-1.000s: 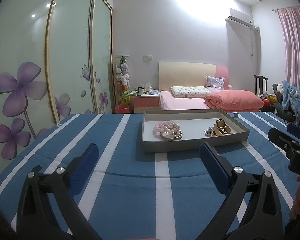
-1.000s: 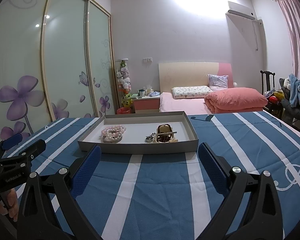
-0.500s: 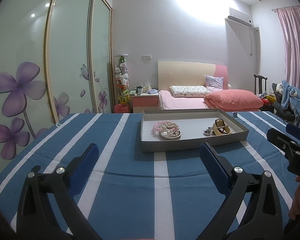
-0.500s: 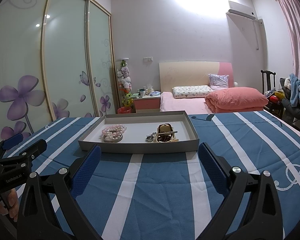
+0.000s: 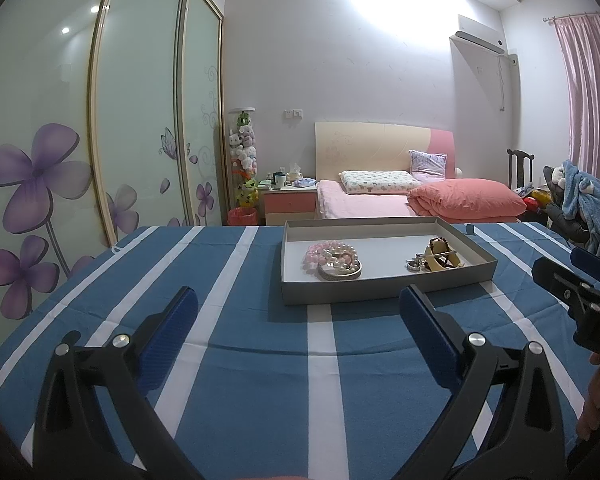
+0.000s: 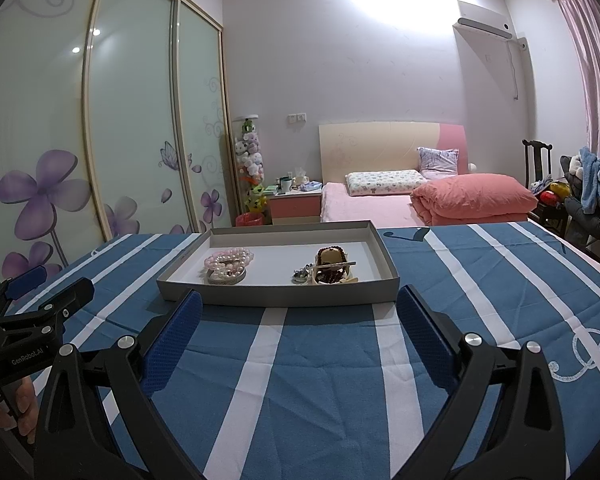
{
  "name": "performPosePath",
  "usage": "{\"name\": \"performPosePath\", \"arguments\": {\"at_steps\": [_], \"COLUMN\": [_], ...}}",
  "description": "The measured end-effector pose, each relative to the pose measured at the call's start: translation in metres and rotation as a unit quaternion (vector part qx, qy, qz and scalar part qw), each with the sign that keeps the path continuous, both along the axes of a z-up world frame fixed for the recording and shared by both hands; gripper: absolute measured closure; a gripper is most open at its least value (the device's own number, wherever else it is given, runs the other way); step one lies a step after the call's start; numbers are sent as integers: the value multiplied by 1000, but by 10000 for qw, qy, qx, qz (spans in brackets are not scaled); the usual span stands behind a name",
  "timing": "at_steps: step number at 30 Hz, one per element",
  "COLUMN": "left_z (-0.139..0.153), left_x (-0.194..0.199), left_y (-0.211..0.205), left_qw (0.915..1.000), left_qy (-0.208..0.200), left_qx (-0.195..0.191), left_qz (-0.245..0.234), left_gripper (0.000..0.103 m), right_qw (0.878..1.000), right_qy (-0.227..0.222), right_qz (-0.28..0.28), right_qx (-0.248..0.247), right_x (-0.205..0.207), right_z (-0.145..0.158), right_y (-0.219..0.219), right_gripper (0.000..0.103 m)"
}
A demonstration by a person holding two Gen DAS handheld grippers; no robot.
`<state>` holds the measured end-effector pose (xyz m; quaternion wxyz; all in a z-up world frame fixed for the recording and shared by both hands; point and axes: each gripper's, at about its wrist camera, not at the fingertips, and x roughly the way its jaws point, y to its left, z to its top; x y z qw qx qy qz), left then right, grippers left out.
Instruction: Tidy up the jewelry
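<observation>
A shallow grey tray [image 5: 384, 291] [image 6: 276, 300] lies on the blue-and-white striped cloth. In its left half is a heap of pink and pearl bead bracelets with a silver bangle [image 5: 334, 260] [image 6: 228, 264]. In its right half are a dark bead bracelet, a cream bangle and small silver pieces [image 5: 438, 260] [image 6: 330, 270]. My left gripper [image 5: 298, 308] is open and empty, short of the tray's near wall. My right gripper [image 6: 298, 308] is open and empty, its fingertips level with the tray's near wall.
The striped cloth [image 5: 236, 360] covers the whole work surface. Behind it are a pink bed [image 5: 400, 200], a nightstand [image 5: 290, 202], a red bin [image 5: 242, 216], sliding wardrobe doors [image 5: 100, 140] on the left and a chair with clothes [image 5: 580, 200] on the right.
Both grippers have crept slightly forward toward the tray; the right one is a little closer to its near wall. Both stay open and empty.
</observation>
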<state>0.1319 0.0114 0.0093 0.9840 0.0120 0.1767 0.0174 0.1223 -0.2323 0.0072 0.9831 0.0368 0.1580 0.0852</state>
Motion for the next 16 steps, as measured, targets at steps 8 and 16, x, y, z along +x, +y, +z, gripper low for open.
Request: {"name": "performPosePath", "arguments": {"at_steps": [8,16], "left_z": [0,1], "left_x": [0,1], "left_y": [0,1], "left_qw": [10000,10000], "left_qy": [-35,-3], "left_qx": [-3,-51], "left_qz": [13,-23], "left_gripper": [4,4], "right_qw": [10000,10000], "right_qy": [0,1], "right_qz": [1,0], "right_qx": [0,1], "right_x": [-1,0], "right_z": [0,1], "right_y": [1,0], "right_gripper": [6,6]}}
